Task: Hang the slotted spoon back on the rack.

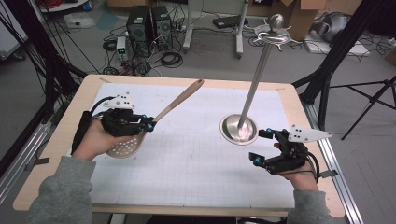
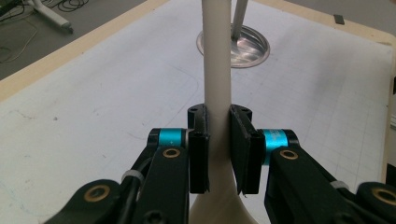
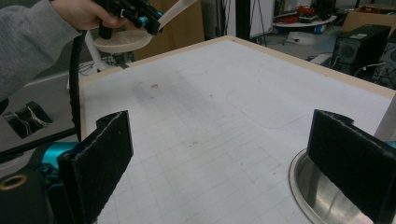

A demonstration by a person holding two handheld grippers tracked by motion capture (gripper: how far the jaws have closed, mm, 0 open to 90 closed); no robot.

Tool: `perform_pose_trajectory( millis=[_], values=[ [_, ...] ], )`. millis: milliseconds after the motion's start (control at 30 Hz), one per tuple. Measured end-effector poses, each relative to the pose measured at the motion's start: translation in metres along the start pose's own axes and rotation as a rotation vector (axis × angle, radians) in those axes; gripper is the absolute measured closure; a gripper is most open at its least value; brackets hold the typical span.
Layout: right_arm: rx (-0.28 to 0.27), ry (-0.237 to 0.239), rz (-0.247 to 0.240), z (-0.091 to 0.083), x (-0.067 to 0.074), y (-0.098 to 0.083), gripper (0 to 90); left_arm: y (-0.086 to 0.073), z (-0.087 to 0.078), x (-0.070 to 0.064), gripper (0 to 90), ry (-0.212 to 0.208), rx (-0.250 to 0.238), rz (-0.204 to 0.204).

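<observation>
Left tongs point(image 2: 218, 140) clamped on wooden skimmer point(image 1: 140, 135) handle, right tongs point(image 3: 224, 163) wide, metal stand point(image 1: 239, 128) between.

Wooden slotted spoon point(image 1: 140, 135) held tilted; steel stand point(image 1: 239, 129) upright.

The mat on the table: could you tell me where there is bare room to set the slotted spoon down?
The middle of the mat is bare, between the left gripper holding the wooden slotted spoon and the steel stand's base. The near edge is free too. It is crowded around the right gripper.
</observation>
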State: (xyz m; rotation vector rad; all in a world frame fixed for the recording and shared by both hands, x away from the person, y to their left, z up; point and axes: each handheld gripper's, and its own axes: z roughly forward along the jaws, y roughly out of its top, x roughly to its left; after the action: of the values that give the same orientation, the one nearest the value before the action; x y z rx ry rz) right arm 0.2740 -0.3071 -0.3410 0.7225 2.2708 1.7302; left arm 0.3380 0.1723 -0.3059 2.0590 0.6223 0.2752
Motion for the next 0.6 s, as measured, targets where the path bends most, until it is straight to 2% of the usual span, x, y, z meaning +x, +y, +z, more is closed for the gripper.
perform_pose_trajectory(
  millis=[100, 167, 267, 600],
  values=[
    [-0.004, 0.003, -0.002, 0.000, 0.000, 0.000, 6.0, 0.005, 0.000, -0.001, 77.9, -0.017, -0.015, -0.010],
    [-0.009, 0.006, -0.003, 0.000, 0.000, 0.000, 6.0, 0.007, -0.001, -0.001, 77.8, -0.022, -0.036, 0.009],
    [-0.010, 0.008, -0.004, 0.000, 0.000, 0.000, 6.0, 0.010, -0.003, 0.000, 77.8, -0.007, -0.041, -0.008],
    [-0.022, 0.012, 0.000, 0.001, 0.000, 0.001, 6.0, 0.017, -0.011, 0.002, 77.9, 0.017, -0.060, 0.001]
  ],
)
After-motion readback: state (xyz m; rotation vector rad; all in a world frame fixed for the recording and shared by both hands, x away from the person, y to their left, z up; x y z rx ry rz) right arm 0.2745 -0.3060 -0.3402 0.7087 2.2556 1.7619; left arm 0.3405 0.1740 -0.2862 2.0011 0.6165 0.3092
